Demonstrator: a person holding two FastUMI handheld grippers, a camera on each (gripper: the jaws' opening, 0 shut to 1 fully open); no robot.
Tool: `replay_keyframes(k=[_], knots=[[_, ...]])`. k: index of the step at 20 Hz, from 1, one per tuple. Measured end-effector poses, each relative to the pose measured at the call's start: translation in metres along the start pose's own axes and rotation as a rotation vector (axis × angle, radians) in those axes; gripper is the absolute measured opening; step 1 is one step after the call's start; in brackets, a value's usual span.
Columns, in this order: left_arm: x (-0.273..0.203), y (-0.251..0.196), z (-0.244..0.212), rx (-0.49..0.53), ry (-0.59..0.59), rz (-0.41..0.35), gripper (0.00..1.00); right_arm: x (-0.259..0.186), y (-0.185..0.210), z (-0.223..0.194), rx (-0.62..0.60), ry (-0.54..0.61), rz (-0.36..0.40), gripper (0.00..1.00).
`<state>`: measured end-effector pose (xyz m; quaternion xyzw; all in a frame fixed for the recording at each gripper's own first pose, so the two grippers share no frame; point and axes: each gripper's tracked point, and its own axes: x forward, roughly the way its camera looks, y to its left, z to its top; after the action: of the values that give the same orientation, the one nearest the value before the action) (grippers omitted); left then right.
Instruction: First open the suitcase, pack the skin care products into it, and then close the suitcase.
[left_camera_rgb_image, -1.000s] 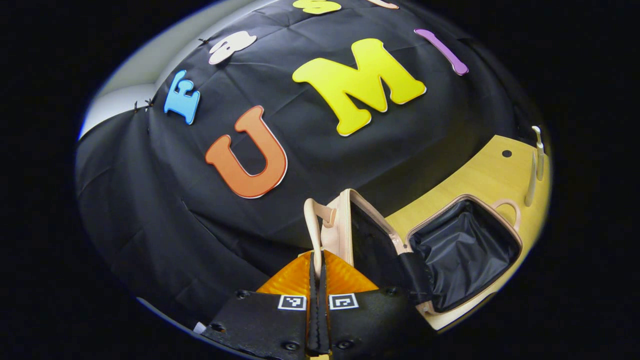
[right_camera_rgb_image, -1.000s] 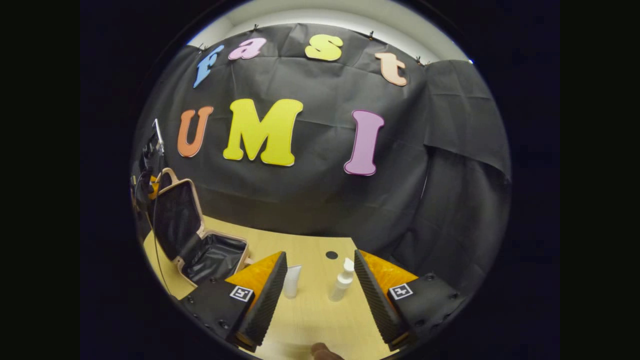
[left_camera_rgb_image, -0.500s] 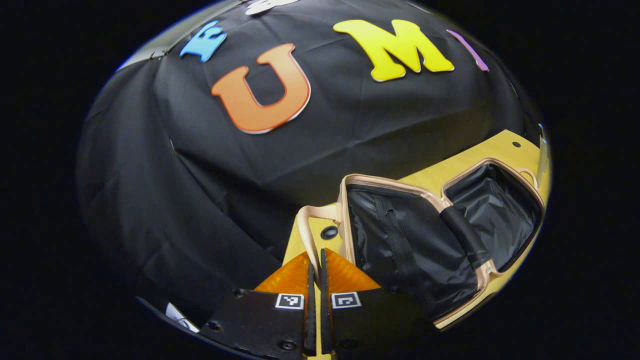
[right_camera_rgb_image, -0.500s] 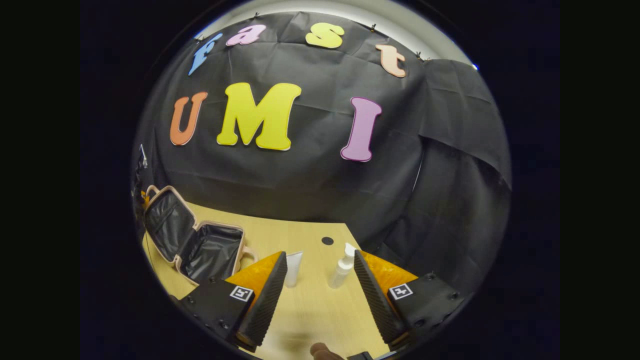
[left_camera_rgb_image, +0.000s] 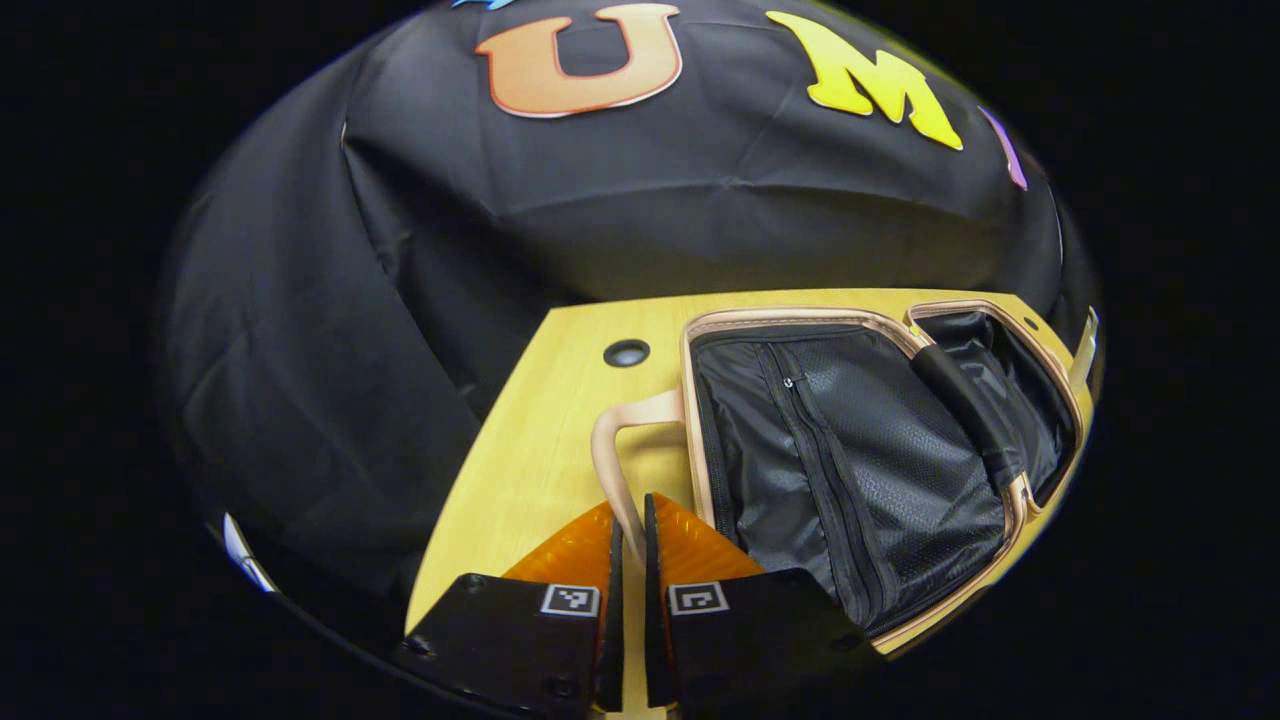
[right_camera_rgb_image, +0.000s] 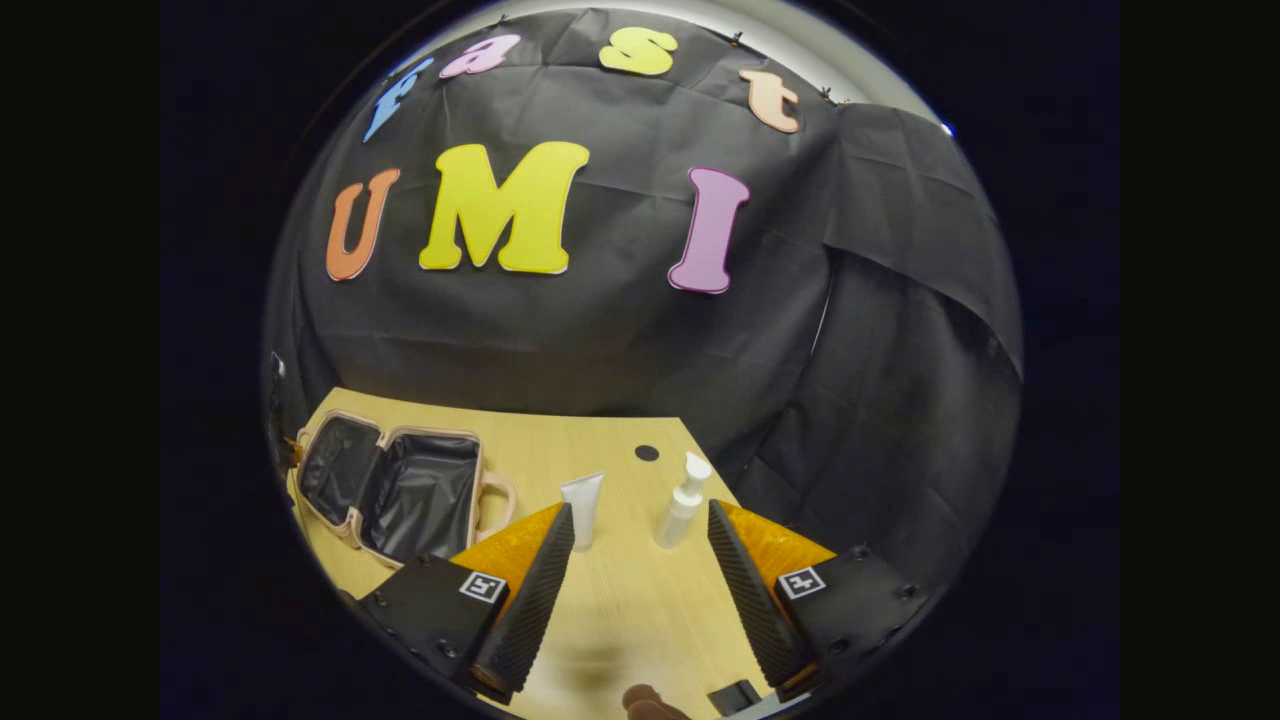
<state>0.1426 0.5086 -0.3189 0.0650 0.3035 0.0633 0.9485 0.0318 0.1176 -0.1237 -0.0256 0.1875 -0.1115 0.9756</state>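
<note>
Left gripper (left_camera_rgb_image: 630, 520) low over the table (left_camera_rgb_image: 540, 440), jaws nearly closed and pinched on the pale handle (left_camera_rgb_image: 620, 450) of the suitcase (left_camera_rgb_image: 850, 450). Handle looped out from the lid's rim and ran down between the two fingers. Suitcase lay fully open and flat on the table, lid half nearest the left gripper with a black mesh zip pocket inside, deeper half beyond it toward the table's right edge. Black lining in both halves, tan trim round the rims, a black strap across the hinge. Small dark round hole (left_camera_rgb_image: 627, 352) in the table just beyond the handle, near the far edge.

In the right gripper view, right gripper (right_camera_rgb_image: 632, 520) hovered above the table with jaws wide apart and nothing between them. White tube (right_camera_rgb_image: 582, 505) stood upright just beyond the left finger's tip. White pump bottle (right_camera_rgb_image: 683, 500) stood upright a little to the tube's right, the two apart and not touching. Another dark hole (right_camera_rgb_image: 647, 453) behind them near the table's far edge. Open suitcase seen farther off at the table's left side, well apart from tube and bottle, its second handle (right_camera_rgb_image: 498, 500) pointing toward them. Part of a hand (right_camera_rgb_image: 650, 702) at the very bottom of the view.
</note>
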Motion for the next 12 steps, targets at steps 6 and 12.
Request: replay_keyframes(k=[6,12], knots=[[-0.008,0.019,0.007,-0.026,-0.05,0.051,0.48,-0.009,-0.004,-0.004,-0.021,-0.011,0.004,0.79],[-0.057,-0.027,0.031,-0.076,-0.123,-0.015,1.0,-0.004,-0.005,-0.015,-0.054,-0.027,0.054,0.8]])
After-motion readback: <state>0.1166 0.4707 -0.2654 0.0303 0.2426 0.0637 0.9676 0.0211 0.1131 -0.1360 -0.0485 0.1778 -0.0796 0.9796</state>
